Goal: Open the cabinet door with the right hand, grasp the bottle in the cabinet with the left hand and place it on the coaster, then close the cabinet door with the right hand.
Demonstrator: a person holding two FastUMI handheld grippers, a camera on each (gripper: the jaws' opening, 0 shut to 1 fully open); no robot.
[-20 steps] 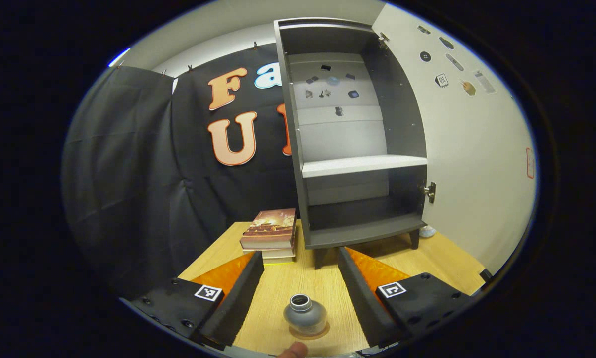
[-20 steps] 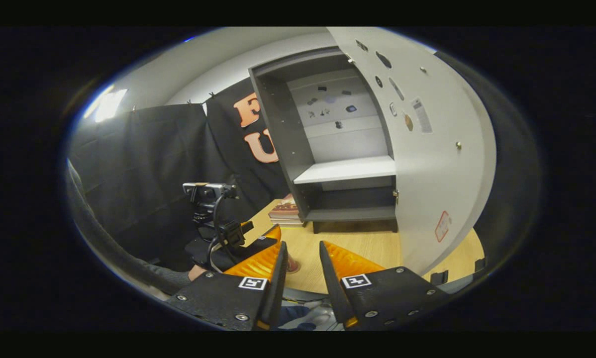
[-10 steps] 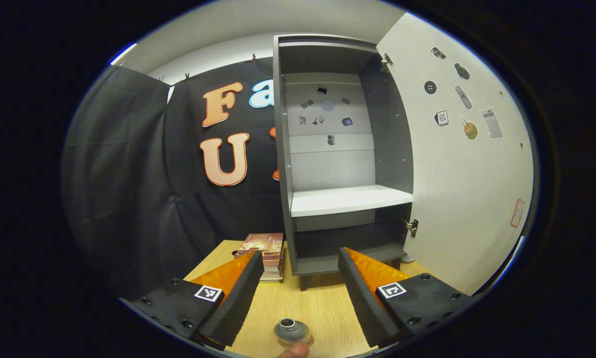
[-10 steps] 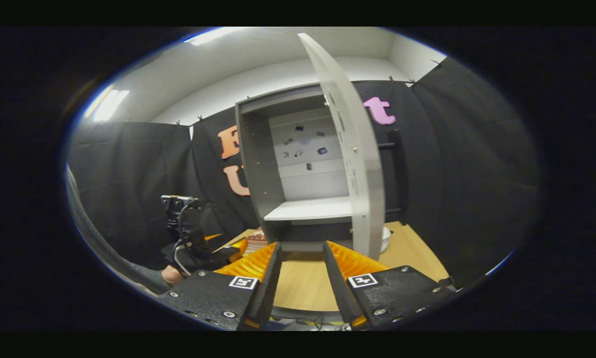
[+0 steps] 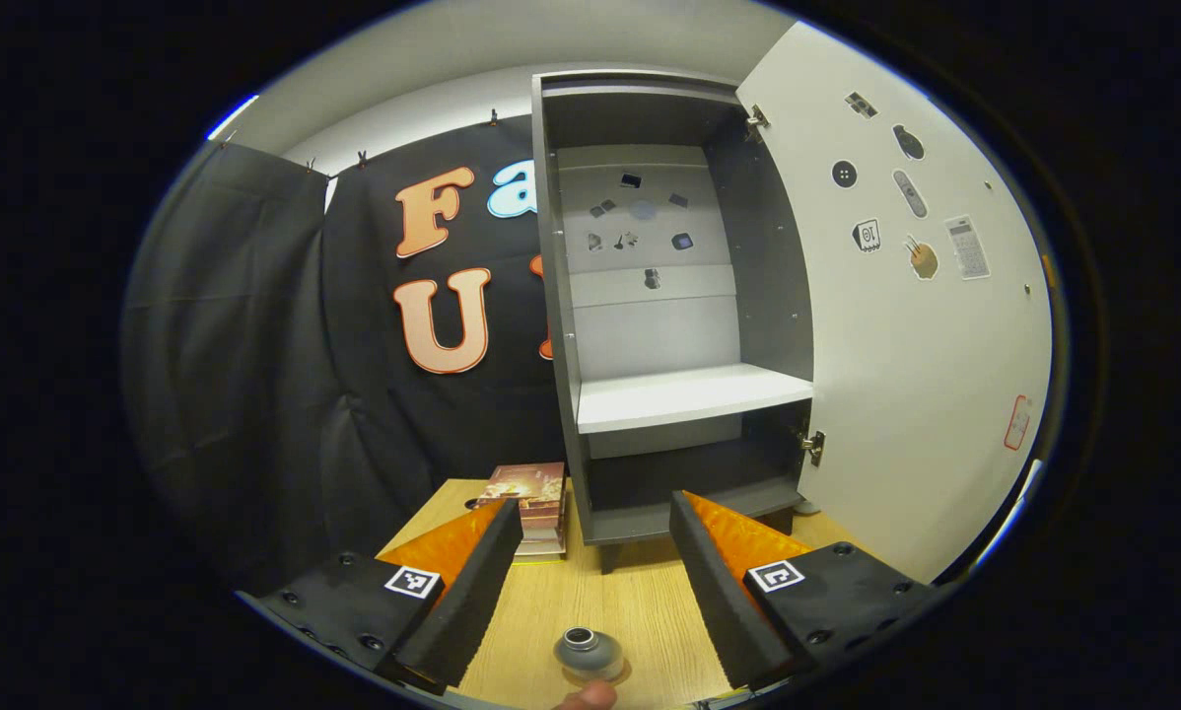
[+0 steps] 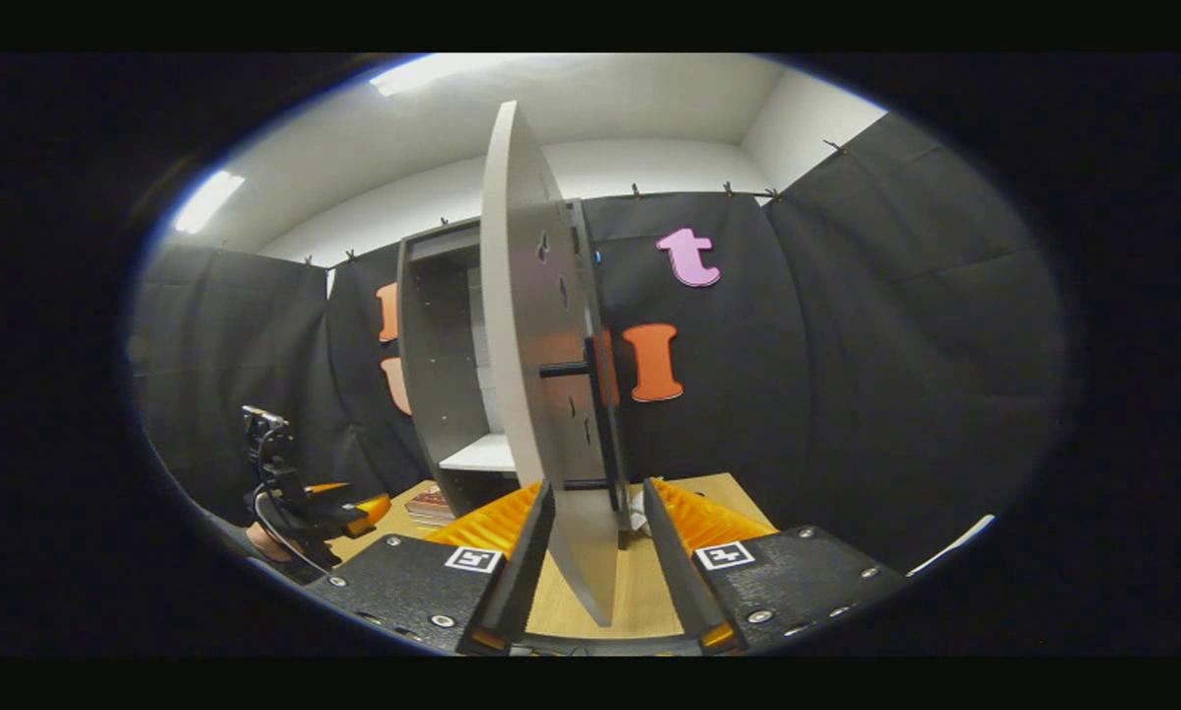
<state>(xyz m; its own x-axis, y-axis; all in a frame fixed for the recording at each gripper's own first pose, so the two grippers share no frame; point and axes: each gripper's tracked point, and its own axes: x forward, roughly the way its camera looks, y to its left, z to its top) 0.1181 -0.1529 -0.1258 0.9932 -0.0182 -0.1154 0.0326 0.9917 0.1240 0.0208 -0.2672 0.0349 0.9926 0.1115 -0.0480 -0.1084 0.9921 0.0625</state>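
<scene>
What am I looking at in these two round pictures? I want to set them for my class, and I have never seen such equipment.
A person holds a two-finger gripper in each hand, and a wide-angle camera rides on each, looking along its fingers.

In the left gripper view, the left gripper is open and holds nothing. Between its fingers, low on the wooden table, stands a small grey bottle, apparently on a coaster. Beyond it are a stack of books and the open cabinet, its shelves bare, with the door swung wide.

In the right gripper view, the right gripper is open, and the door's edge stands between its fingers; whether they touch it is unclear. Left of that edge shows the left gripper, farther off.
</scene>
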